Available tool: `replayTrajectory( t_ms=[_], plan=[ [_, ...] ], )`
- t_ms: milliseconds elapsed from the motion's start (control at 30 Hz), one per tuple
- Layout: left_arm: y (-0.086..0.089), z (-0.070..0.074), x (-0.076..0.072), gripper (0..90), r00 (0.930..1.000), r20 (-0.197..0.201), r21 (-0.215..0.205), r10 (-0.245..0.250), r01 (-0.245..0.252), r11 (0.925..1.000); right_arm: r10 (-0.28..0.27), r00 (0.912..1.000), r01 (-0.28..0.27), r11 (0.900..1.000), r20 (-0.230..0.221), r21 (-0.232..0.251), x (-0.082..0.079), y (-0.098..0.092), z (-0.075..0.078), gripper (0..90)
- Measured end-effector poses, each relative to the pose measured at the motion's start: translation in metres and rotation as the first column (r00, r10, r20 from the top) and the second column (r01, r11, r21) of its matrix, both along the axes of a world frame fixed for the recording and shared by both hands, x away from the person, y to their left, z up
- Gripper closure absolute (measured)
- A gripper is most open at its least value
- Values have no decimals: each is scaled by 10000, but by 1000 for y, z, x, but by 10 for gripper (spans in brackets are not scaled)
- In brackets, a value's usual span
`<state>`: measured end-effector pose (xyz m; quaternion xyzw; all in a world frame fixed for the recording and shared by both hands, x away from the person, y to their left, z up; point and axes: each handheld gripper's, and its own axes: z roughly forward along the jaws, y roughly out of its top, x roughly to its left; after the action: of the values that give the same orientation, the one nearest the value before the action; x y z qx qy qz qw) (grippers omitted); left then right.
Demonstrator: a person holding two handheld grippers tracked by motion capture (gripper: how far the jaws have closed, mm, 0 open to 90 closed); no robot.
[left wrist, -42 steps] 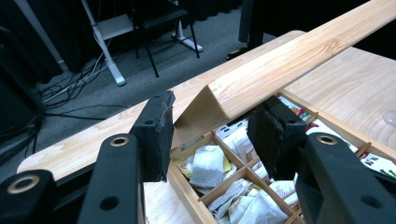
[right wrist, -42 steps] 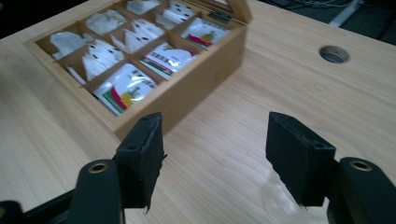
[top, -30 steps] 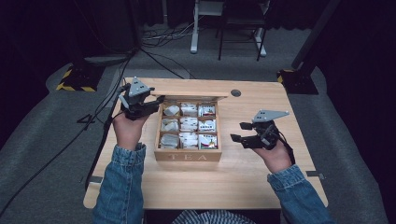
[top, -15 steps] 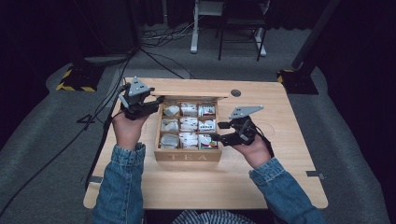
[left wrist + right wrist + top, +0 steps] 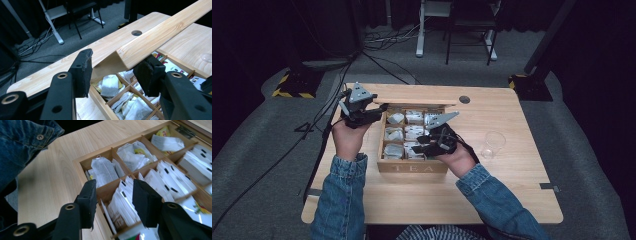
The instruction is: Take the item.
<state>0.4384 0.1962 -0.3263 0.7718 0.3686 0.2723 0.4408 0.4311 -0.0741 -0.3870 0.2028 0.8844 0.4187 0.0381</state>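
I see the tea box [image 5: 412, 167] in the middle of the table [image 5: 512, 200], its lid [image 5: 412, 101] open at the far side. A cup [image 5: 493, 144] stands to its right, near but apart. My left gripper [image 5: 379, 111] is at the box's far-left corner; my right gripper [image 5: 421, 149] is over its front compartments.

Overhead view looks down; both gripper views closely share the tea box [image 5: 412, 167].

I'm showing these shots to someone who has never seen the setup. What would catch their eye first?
Probably the open wooden tea box at the table's middle, its compartments packed with tea bags. The left gripper is at the raised lid, and the right gripper hovers open over the box; a clear cup stands to the right.
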Motion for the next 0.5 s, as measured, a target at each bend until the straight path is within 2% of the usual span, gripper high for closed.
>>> replayTrajectory(
  t_ms=[200,300,500],
  plan=[
    [0,0,-1,498,10000,-26,58,-32,32,10000,411,9988,-399,9981,251,-474,3,21,-6,645],
    [-1,0,-1,498,10000,-28,57,-35,35,10000,545,9983,-533,9969,203,-587,5,34,-12,647],
    [-2,-1,0,496,10000,-33,108,-55,55,9999,780,9969,-771,9943,92,-742,6,48,-21,629]
  ],
)
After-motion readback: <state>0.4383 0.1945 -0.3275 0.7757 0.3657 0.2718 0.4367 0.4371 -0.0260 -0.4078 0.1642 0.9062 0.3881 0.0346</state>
